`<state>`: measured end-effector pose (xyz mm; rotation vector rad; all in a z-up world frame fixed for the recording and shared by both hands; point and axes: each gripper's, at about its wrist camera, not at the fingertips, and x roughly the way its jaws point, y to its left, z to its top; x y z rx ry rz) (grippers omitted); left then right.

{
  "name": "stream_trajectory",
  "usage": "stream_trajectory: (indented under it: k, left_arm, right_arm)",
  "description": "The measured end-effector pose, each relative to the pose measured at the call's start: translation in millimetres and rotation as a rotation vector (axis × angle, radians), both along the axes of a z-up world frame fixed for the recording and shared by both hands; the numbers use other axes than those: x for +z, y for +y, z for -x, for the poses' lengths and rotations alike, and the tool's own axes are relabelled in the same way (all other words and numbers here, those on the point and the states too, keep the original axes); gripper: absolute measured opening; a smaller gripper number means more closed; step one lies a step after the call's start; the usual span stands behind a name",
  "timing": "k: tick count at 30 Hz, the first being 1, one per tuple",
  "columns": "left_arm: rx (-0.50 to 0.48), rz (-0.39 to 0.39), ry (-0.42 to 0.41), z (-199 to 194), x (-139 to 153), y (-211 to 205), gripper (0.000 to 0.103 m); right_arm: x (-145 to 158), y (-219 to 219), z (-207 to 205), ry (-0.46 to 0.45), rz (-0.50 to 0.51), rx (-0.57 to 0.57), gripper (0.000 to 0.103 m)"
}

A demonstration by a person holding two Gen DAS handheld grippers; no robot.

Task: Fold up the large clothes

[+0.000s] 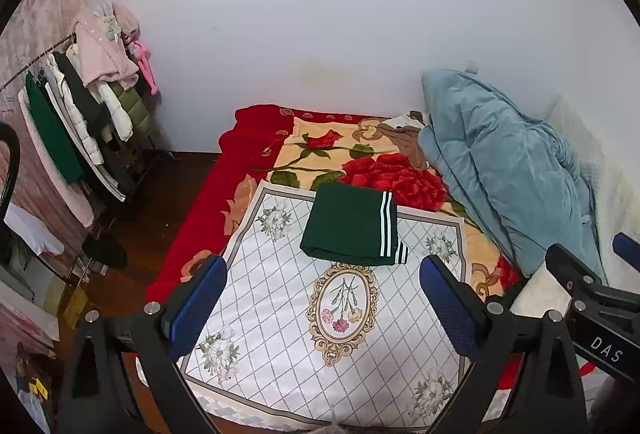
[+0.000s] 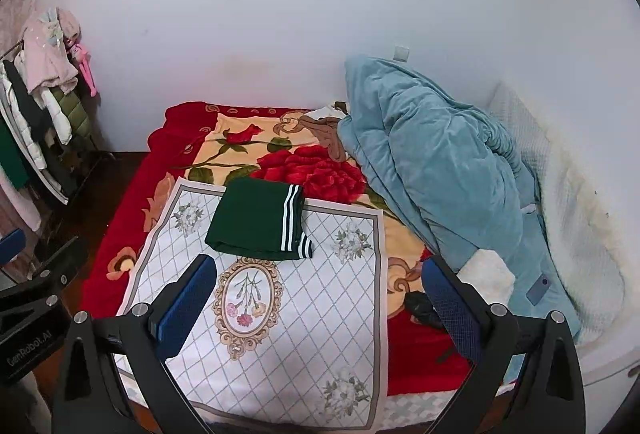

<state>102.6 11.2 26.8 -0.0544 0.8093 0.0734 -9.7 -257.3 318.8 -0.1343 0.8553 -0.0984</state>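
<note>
Nearest, the left gripper (image 1: 322,298) is held above the bed with its jaws spread wide and nothing between them. The right gripper (image 2: 318,298) is likewise spread and empty. Each shows at the edge of the other's view; neither touches fabric.

Below both lies a white mat (image 1: 280,314) with a lattice print and an oval flower medallion, spread flat over a red rose blanket (image 1: 372,174).

The task's thing, a green garment (image 1: 348,230) with white stripes, sits at the mat's far edge, partly overhanging onto the blanket. It is folded into a compact rectangle with even edges; in my judgement the fold is complete or nearly so.

Beyond it, to the right, a blue quilt (image 2: 432,170) is heaped against the wall. At far left stands a clothes rack (image 1: 80,102) hung with coats.

Risks, as judged:
- A further pinch on the top layer alone would peel the fold open.
- The garment straddles the mat's edge; dragging it could rumple mat or bundle.
- The quilt heap is near on the right, so a wide sweep could snag it.

Legible writing: "DAS" on the right gripper's body in the left view; "GenRobot.AI" on the left gripper's body in the right view. Small print on the mat's far border is unreadable.
</note>
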Motion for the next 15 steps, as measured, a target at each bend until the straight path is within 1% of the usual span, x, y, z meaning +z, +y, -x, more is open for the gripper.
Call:
stream_trajectory:
  k: [6,10,15]
  left_arm:
    - [0.003,-0.006,0.001,1.1,2.0,-1.2,0.098]
    - [0.007,-0.007,-0.001,1.1,1.7,-2.2,0.098]
    - [0.009,-0.009,0.002,2.4,2.7,-0.5,0.098]
  right_arm:
    - [-1.0,2.3,7.7,0.003,0.000,-0.007,0.103]
    - [-0.6,-2.5,-0.6,0.010,0.000,0.008,0.103]
    - [-0.4,-1.8,1.6,0.008,0.001,0.005,0.103]
